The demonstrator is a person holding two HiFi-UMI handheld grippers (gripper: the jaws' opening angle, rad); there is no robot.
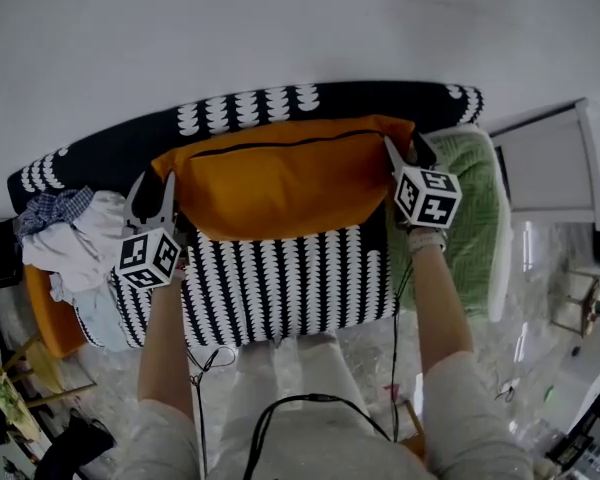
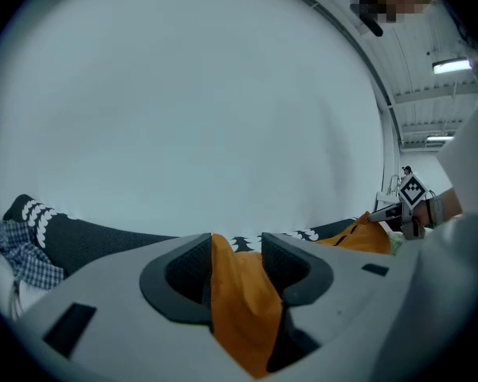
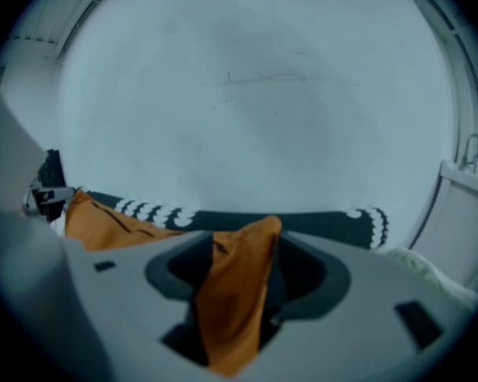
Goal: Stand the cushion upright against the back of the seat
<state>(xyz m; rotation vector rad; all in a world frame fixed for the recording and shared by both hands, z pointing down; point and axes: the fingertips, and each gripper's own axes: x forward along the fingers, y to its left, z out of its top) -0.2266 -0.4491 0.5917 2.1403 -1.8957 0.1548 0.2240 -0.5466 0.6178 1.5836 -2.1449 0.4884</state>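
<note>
Orange cushion [image 1: 285,178] stood on the black-and-white patterned seat [image 1: 280,288], leaning against its back [image 1: 260,108]. Left gripper [image 1: 153,196] was at the cushion's left corner and right gripper [image 1: 405,153] at its right corner. Both sets of fingers stood wide, each with a fold of orange fabric lying loose between them, unpinched. Crumpled clothes [image 1: 65,238] lay at the seat's left end.

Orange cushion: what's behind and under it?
Behind: the patterned backrest, its top edge showing above the cushion, then white wall. Under: the patterned seat; the part beneath the cushion is covered.
</note>
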